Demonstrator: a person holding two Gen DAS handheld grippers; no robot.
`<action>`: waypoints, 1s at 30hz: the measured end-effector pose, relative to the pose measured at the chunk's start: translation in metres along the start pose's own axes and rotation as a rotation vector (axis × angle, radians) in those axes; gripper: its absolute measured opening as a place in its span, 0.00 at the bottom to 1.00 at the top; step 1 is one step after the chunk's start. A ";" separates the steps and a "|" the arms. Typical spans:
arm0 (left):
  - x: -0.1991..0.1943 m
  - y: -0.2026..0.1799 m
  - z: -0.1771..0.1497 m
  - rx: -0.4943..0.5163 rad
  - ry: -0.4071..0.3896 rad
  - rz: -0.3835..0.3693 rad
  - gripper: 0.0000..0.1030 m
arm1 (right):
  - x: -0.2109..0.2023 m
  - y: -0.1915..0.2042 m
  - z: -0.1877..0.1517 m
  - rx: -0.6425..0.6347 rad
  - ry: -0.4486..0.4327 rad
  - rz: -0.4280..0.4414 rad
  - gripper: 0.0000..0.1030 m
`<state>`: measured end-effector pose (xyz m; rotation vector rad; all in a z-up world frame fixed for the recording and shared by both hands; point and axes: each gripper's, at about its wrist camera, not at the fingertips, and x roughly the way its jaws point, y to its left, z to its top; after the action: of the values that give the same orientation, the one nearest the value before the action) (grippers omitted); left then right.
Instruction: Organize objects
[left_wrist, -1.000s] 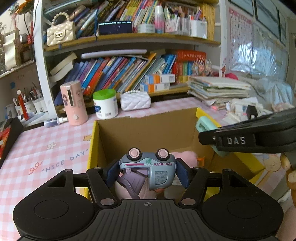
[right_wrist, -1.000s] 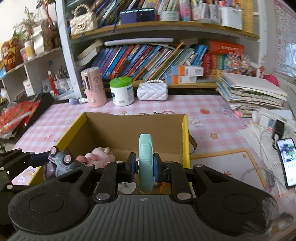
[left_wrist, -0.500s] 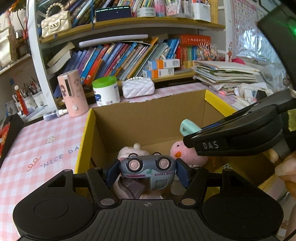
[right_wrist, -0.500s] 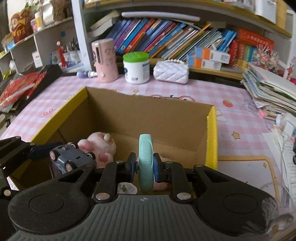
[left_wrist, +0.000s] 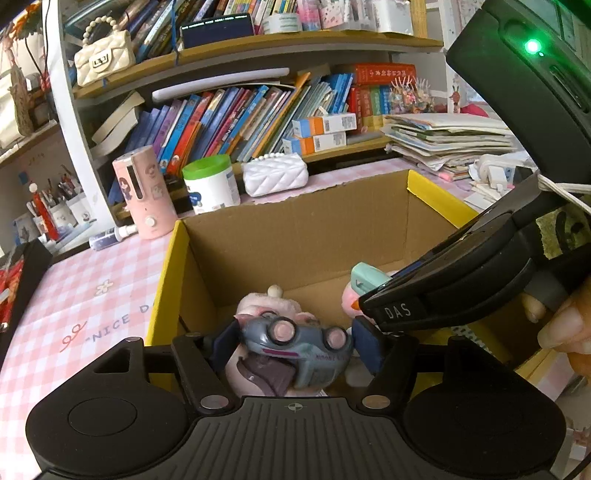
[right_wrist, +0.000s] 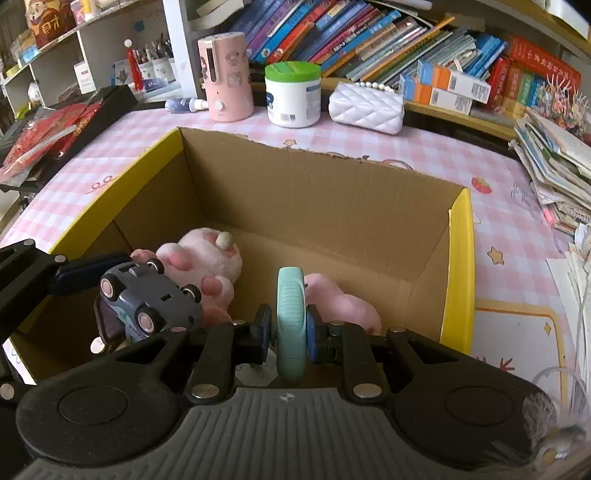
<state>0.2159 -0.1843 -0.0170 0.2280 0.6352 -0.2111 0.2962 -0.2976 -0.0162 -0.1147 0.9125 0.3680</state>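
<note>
Black ribbed left gripper body, blue pads; right gripper marked "DAS", possibly taped.

Matt corrugated cardboard box, fuzzy pink plush toys, smooth glossy plastic toy car.

I'm in a home study or kid's room — bookshelf crammed with leaning picture books behind a table covered in pink gingham cloth. Along the table's far edge: white quilted purse, pink canister, green-lidded tub. Messy paper stack at its right edge — plush toys in a cardboard box.
</note>
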 end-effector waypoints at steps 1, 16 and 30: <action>-0.001 0.000 0.000 -0.001 -0.003 0.003 0.70 | 0.000 0.000 0.000 0.000 0.001 -0.002 0.18; -0.046 0.006 0.000 -0.057 -0.113 0.054 0.83 | -0.038 0.003 -0.008 0.088 -0.152 -0.021 0.28; -0.111 0.034 -0.041 -0.121 -0.110 0.110 0.93 | -0.101 0.062 -0.047 0.157 -0.302 -0.114 0.65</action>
<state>0.1148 -0.1273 0.0232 0.1335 0.5228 -0.0783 0.1825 -0.2781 0.0390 0.0329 0.6305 0.1993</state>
